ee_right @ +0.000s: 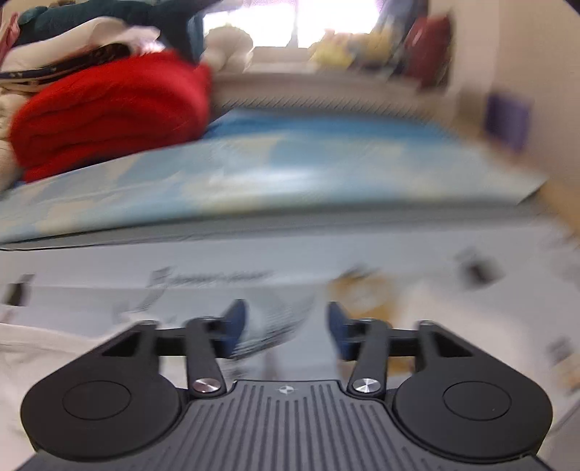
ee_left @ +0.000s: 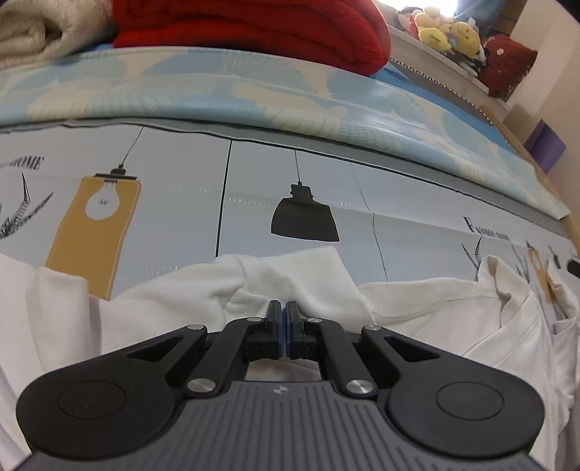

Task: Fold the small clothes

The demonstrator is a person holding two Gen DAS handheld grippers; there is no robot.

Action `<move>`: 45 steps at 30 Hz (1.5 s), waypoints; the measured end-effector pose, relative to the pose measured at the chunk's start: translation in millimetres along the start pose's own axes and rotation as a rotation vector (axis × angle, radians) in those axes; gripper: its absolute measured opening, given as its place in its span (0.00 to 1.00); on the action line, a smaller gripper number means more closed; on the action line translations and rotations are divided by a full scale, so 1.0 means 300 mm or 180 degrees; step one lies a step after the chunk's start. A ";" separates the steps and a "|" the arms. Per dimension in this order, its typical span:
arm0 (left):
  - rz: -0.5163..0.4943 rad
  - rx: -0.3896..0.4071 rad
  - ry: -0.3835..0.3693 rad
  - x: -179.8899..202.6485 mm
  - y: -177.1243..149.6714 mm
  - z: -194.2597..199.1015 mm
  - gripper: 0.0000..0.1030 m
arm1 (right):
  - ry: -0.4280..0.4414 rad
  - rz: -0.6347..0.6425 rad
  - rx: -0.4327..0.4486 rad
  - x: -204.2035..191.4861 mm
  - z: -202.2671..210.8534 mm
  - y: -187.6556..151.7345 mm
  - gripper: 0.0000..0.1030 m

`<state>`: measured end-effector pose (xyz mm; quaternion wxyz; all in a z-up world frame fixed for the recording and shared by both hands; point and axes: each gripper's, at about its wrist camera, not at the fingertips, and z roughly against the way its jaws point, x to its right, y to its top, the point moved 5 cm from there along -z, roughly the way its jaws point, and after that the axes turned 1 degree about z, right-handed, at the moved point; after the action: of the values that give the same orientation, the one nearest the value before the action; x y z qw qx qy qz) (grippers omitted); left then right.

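A white garment (ee_left: 417, 308) lies spread on a pale sheet printed with lamps (ee_left: 181, 203). My left gripper (ee_left: 283, 308) is shut, its blue pads pinched on a raised fold of the white garment near its middle. In the right wrist view, which is motion-blurred, my right gripper (ee_right: 286, 322) is open and empty above the printed sheet (ee_right: 326, 264). An edge of the white garment (ee_right: 43, 347) shows at its lower left, apart from the fingers.
A blue and cream patterned mat (ee_left: 253, 94) lies behind the sheet. A folded red blanket (ee_left: 253, 29) and a cream one (ee_left: 32, 32) sit at the back. Plush toys (ee_left: 449, 32) and a red cushion (ee_left: 507, 65) line a ledge at the right.
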<state>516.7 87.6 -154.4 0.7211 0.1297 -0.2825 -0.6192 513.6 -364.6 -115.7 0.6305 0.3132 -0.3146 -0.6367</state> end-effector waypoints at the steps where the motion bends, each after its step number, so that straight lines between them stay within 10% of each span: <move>1: 0.0021 -0.0001 -0.0013 -0.002 0.000 -0.001 0.04 | -0.0122 0.0104 0.0052 0.042 0.015 -0.003 0.57; 13: -0.0258 0.0059 0.0291 0.058 -0.017 0.005 0.03 | -0.0360 0.1180 -0.0316 0.172 -0.070 -0.178 0.61; 14: -0.0278 0.0059 0.0282 0.057 -0.018 0.006 0.03 | -0.0404 0.1235 -0.0293 0.173 -0.079 -0.171 0.58; 16: -0.0298 0.0059 0.0255 0.052 -0.018 0.002 0.03 | -0.0503 0.1200 -0.0285 0.184 -0.095 -0.166 0.20; 20: -0.0268 0.0035 0.0216 0.045 -0.014 -0.002 0.03 | -0.0462 0.0824 -0.0171 0.256 -0.072 -0.137 0.06; 27: -0.0289 0.0025 0.0140 0.033 -0.010 -0.007 0.03 | -0.0760 -0.1536 0.0482 0.786 0.159 -0.093 0.05; 33: -0.0282 0.0015 0.0106 0.032 -0.009 -0.009 0.03 | -0.1447 -0.3205 0.0400 1.226 0.321 -0.433 0.04; 38: -0.0293 0.0036 0.0115 0.035 -0.008 -0.010 0.03 | -0.1180 -0.3925 -0.0006 1.311 0.303 -0.666 0.03; 45: -0.0185 0.0034 0.0075 0.023 -0.004 0.000 0.03 | -0.0984 -0.4331 0.0389 1.343 0.324 -0.705 0.35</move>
<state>516.0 80.6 -153.4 0.7054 0.1489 -0.2734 -0.6368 304.8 -765.6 -226.0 0.0212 0.3814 -0.1700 -0.9084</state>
